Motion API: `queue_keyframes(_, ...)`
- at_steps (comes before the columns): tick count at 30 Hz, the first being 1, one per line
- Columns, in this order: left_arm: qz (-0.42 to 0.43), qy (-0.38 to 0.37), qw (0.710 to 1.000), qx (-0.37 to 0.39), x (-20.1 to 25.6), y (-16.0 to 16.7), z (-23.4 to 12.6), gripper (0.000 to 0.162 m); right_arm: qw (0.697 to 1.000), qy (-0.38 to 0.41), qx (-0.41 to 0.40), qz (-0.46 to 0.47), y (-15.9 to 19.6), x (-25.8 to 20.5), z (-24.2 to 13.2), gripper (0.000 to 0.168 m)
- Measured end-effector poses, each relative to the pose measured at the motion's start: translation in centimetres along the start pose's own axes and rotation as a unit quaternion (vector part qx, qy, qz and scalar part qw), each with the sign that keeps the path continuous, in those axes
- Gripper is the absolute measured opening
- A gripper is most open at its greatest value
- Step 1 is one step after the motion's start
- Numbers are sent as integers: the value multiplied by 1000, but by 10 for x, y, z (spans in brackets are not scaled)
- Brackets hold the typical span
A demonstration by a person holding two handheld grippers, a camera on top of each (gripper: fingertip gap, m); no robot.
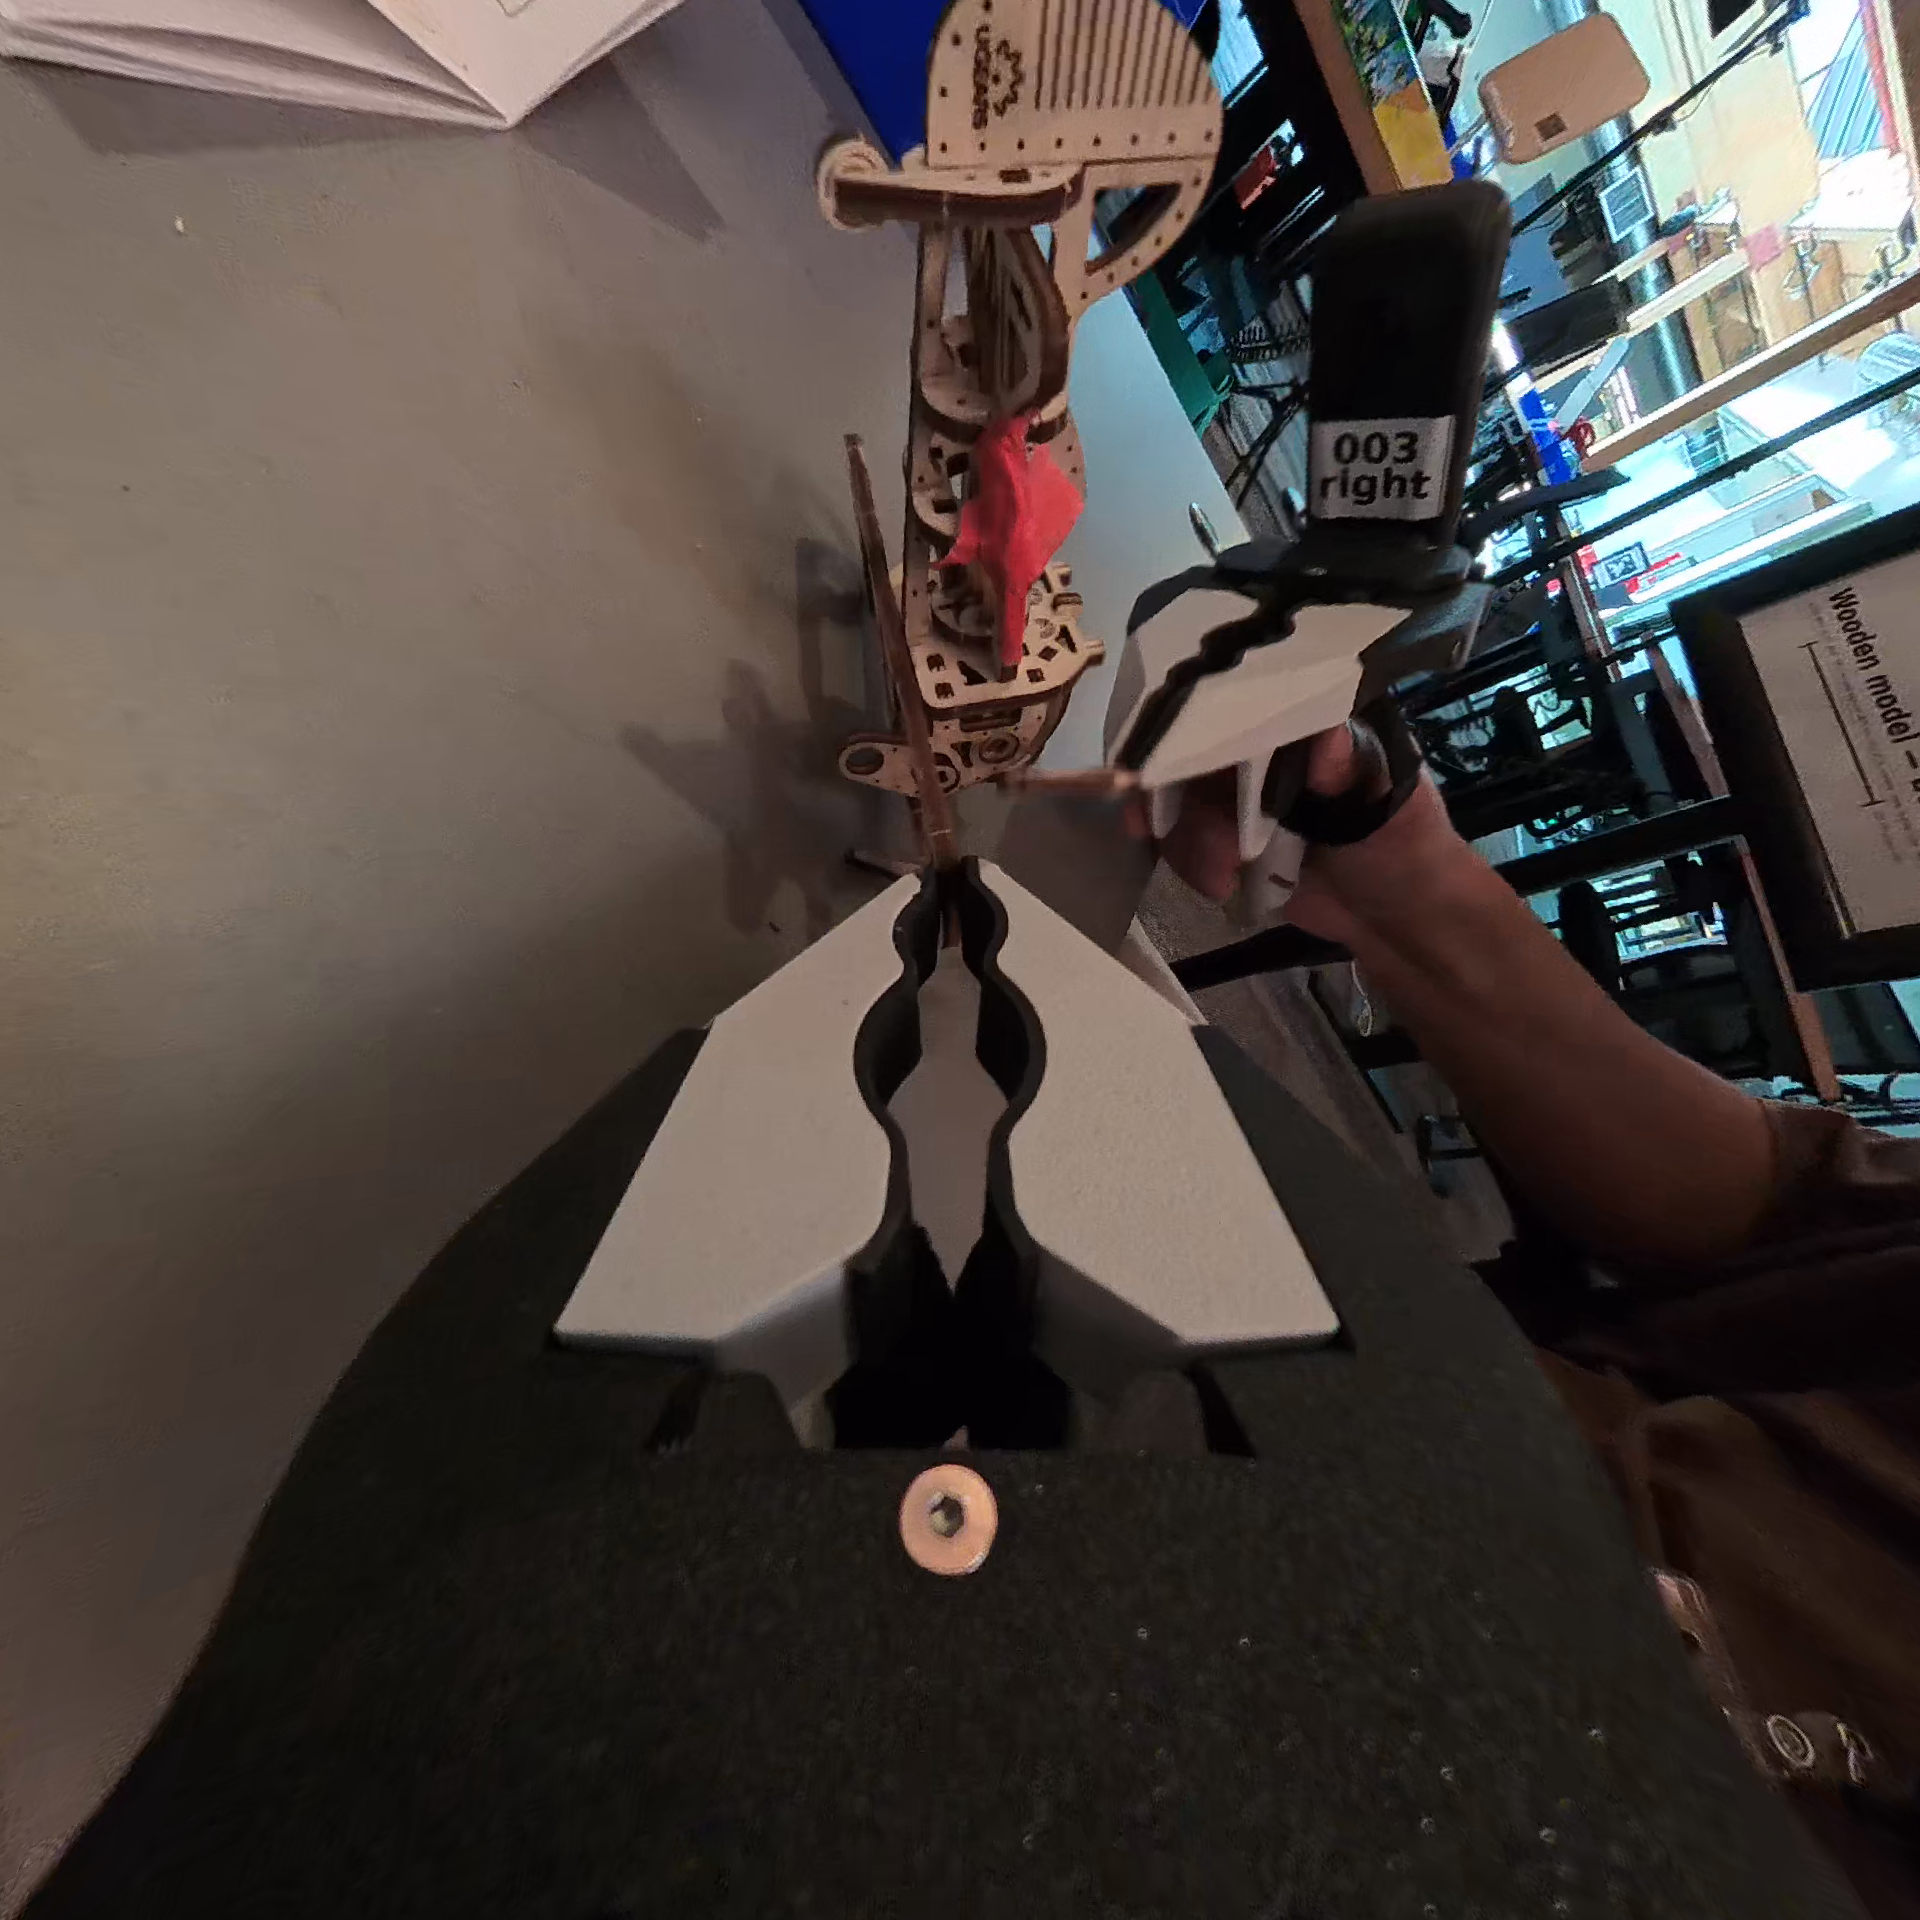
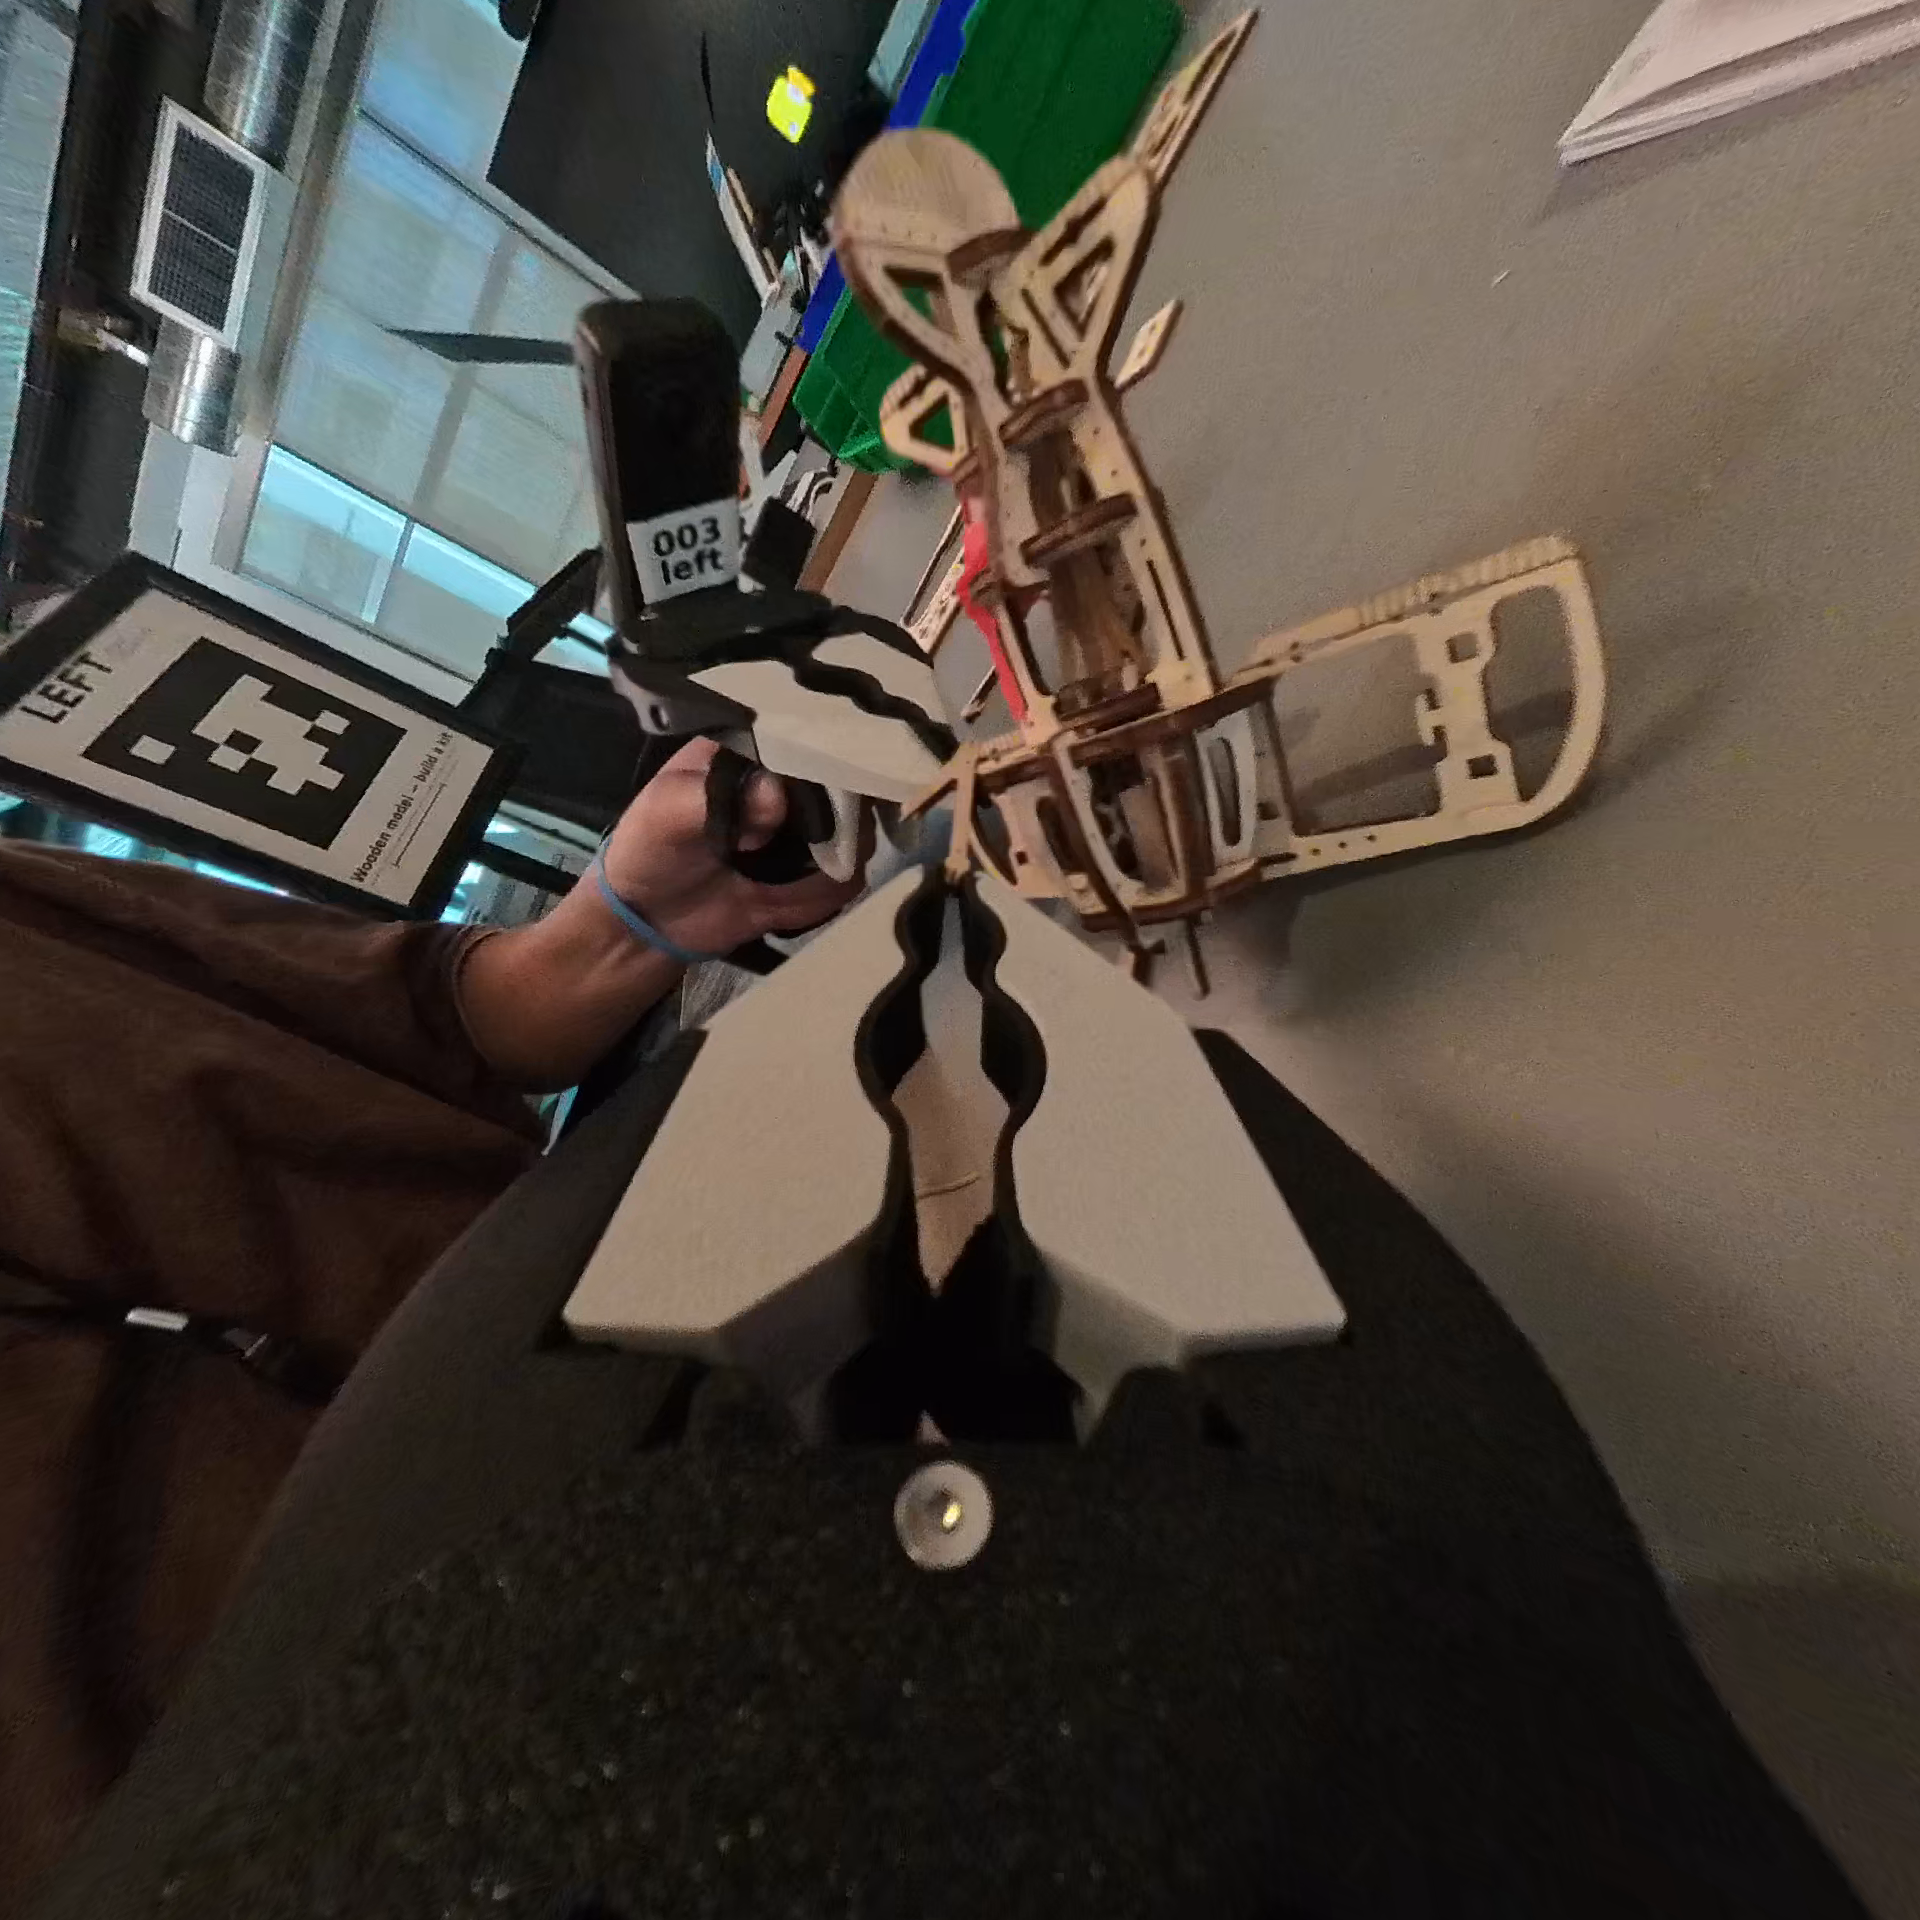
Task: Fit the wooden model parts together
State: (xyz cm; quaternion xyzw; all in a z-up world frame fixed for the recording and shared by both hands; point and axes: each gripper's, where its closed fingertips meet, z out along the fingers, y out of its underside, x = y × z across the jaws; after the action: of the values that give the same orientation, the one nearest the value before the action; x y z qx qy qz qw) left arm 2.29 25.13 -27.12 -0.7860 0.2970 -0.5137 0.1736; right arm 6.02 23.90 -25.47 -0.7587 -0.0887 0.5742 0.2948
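Left gripper point(image 1: 948, 894): jaws nearly closed, tips pinching a thin wooden strip point(image 1: 894, 665) that runs up toward 12 o'clock alongside the model. Right gripper point(image 2: 951, 894): jaws likewise drawn together, tips clamped on a second slim wooden piece point(image 2: 940, 795) at the model's near end; in the left wrist view this gripper sits at 3 o'clock of the model with a short stick point(image 1: 1070, 781) at its tips.

Grey table point(image 1: 364, 675): bears the model; a white booklet point(image 1: 343, 42) lies at its far edge, 11 o'clock.

Wooden aircraft model point(image 2: 1101, 644): largely built. Open-frame fuselage, a flat wing panel point(image 2: 1455, 717) spread toward 3 o'clock on the table, rounded tail section point(image 1: 1070, 104) at 12 o'clock.

Red scrap point(image 1: 1013, 520): hangs mid-fuselage; what it is cannot be told.

Progress, by estimate: main frame assembled; the two held slivers are not yet seated. Their joining, at the model's near end, appears to be the work in hand. Whether other parts remain is not visible.
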Motion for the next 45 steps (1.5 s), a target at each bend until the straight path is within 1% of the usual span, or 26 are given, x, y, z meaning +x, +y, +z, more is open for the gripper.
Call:
queue_keyframes(4, -11, 4, 1000, 1, -3, -1, 1, 0, 998, -2, -11, 70, 3, 7, -7, 1)
queue_keyframes(7, 7, -4, 1000, -1, -4, -1, 2, 0, 995, 27, -26, 89, 7, 5, -1, 1)
queue_keyframes(9, 11, -11, 1000, -3, -6, -1, 2, 0, 990, 39, -21, 133, 10, 8, 4, 1)
queue_keyframes(12, 9, -14, 1000, 0, -8, -1, 3, 0, 978, 27, -9, 206, 18, 13, 9, 1)
queue_keyframes(17, 16, -23, 1000, 3, -11, 0, 6, 0, 964, -4, 12, 264, 22, 14, 9, 1)
queue_keyframes(21, 31, -34, 999, 17, -9, -2, 9, 0, 958, -20, 39, 283, 16, 15, 4, 0)
queue_keyframes(25, 60, -60, 996, 20, -12, 0, 14, 0, 953, -38, 45, 297, 14, 14, 5, 0)
queue_keyframes(35, 56, -62, 996, 31, -13, 0, 17, 0, 953, -9, 69, 294, 12, 21, 3, 0)
queue_keyframes(42, 56, -68, 996, 33, -14, 0, 18, 0, 948, -28, 82, 305, 8, 19, 2, 0)
queue_keyframes(45, 46, -70, 996, 39, -16, -2, 16, 0, 941, -52, 94, 320, 3, 16, -2, 0)
